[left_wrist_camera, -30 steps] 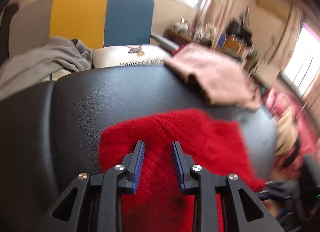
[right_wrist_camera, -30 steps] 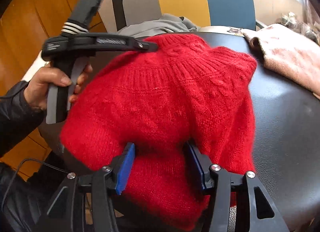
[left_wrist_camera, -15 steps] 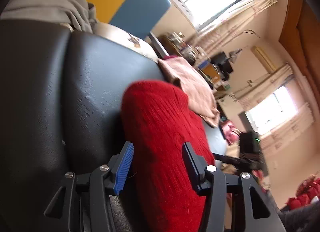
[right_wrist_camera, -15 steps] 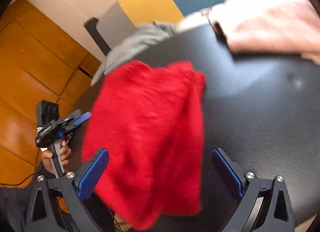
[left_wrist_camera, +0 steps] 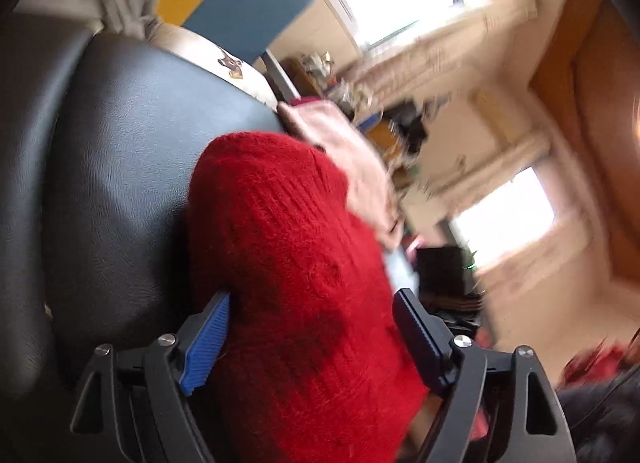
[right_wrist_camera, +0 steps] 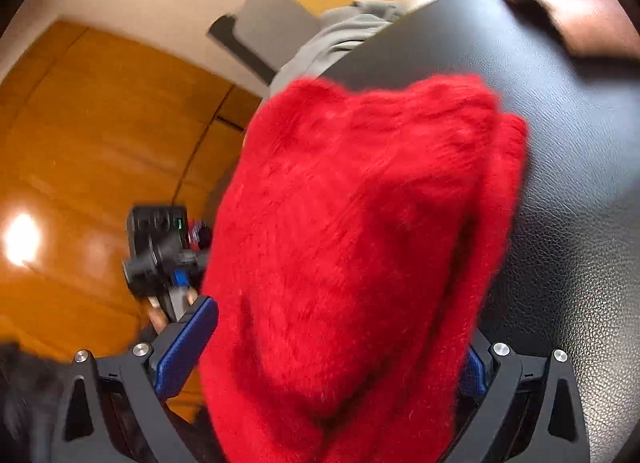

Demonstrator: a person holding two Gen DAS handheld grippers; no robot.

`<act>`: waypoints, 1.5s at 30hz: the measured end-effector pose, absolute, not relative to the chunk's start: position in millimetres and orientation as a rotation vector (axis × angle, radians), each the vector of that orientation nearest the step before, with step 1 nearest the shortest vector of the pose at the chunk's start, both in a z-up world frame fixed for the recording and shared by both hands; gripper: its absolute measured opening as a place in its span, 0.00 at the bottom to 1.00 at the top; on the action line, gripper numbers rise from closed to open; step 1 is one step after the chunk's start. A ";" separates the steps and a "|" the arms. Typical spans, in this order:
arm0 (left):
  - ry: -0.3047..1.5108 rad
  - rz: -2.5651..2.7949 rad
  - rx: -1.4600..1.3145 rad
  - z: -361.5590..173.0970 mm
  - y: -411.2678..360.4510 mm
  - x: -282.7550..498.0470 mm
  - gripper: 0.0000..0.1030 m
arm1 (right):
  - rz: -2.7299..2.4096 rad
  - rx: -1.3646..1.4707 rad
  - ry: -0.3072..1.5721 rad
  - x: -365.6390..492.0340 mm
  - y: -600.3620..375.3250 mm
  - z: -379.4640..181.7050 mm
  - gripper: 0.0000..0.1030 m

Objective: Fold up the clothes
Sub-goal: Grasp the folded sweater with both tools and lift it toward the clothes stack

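Jaws of both grippers stand spread with the red sweater (left_wrist_camera: pixel 288 263) bunched between them, not pinched. It lies on the black surface (left_wrist_camera: pixel 120 183), long axis running straight ahead, left gripper (left_wrist_camera: pixel 310 339) and right gripper (right_wrist_camera: pixel 340 347) at its near end.

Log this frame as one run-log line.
task: fold clothes | left gripper: open, straddling red sweater | right gripper: open, straddling it | sweater: bunched on black leather surface | image: motion blur
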State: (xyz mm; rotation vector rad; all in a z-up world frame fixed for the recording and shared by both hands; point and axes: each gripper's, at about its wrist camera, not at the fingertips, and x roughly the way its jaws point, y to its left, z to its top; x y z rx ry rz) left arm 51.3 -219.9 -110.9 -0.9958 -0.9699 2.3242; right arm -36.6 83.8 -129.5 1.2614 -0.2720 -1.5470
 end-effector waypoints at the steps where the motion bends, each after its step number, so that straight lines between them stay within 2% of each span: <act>1: -0.893 2.357 -1.044 -108.3 -221.8 52.3 0.79 | -1.560 1.238 -0.206 -31.1 80.6 -127.9 1.00; 3: -0.889 2.378 -1.101 -115.1 -235.5 56.9 0.79 | -1.572 1.215 -0.120 -25.0 74.9 -126.1 1.00; 4: -0.951 2.349 -1.140 -122.4 -244.0 57.6 0.79 | -1.573 1.218 -0.115 -25.1 73.5 -126.0 1.00; 6: -1.056 2.260 -1.158 -132.3 -249.9 55.5 0.79 | -1.569 1.270 -0.254 -36.0 78.8 -129.6 1.00; 8: -1.043 2.239 -1.121 -134.3 -241.3 46.0 0.79 | -1.575 1.307 -0.365 -41.3 85.0 -131.7 1.00; 13: -0.927 2.223 -1.107 -135.2 -214.3 24.5 0.86 | -1.593 1.300 -0.339 -32.3 83.2 -129.9 1.00; 14: -0.906 2.241 -1.126 -134.2 -211.2 24.5 0.84 | -1.584 1.300 -0.328 -32.2 82.0 -131.0 1.00; 15: -0.884 2.259 -1.145 -133.2 -208.2 24.6 0.78 | -1.574 1.300 -0.316 -32.1 80.8 -132.0 1.00; 16: -0.862 2.277 -1.164 -132.3 -205.1 24.7 0.69 | -1.565 1.300 -0.304 -32.0 79.6 -133.1 1.00; 17: -0.839 2.294 -1.181 -131.2 -201.8 25.0 0.53 | -1.565 1.300 -0.284 -31.2 77.6 -133.0 1.00; 18: -0.814 2.317 -1.185 -129.4 -196.3 27.6 0.48 | -1.592 1.298 -0.240 -28.5 73.8 -129.9 1.00; 22: -0.758 2.405 -1.148 -117.1 -178.9 46.8 0.41 | -1.697 1.288 -0.065 -17.7 58.5 -117.3 0.97; 24: -0.758 2.442 -1.138 -111.9 -178.1 66.6 0.40 | -1.696 1.296 -0.078 -11.4 55.4 -115.6 0.82; 25: -0.773 2.455 -1.135 -110.1 -180.8 78.5 0.39 | -1.680 1.304 -0.114 -7.9 55.2 -116.0 0.67; 26: -0.789 2.468 -1.131 -108.3 -183.6 90.4 0.39 | -1.664 1.308 -0.143 -3.3 54.1 -116.6 0.61; 30: -0.852 2.522 -1.114 -100.8 -194.7 138.1 0.38 | -1.598 1.281 -0.186 28.7 35.3 -121.3 0.57; 37: -0.891 2.765 -0.945 -55.3 -235.2 239.3 0.37 | -1.357 1.214 -0.175 77.9 -48.9 -114.4 0.55; 41: -0.962 2.988 -0.786 -21.8 -277.0 311.5 0.37 | -1.195 1.118 -0.124 104.8 -128.8 -88.5 0.55; 45: -0.969 3.257 -0.558 24.7 -323.0 386.0 0.37 | -1.050 0.969 -0.040 136.1 -225.3 -38.5 0.55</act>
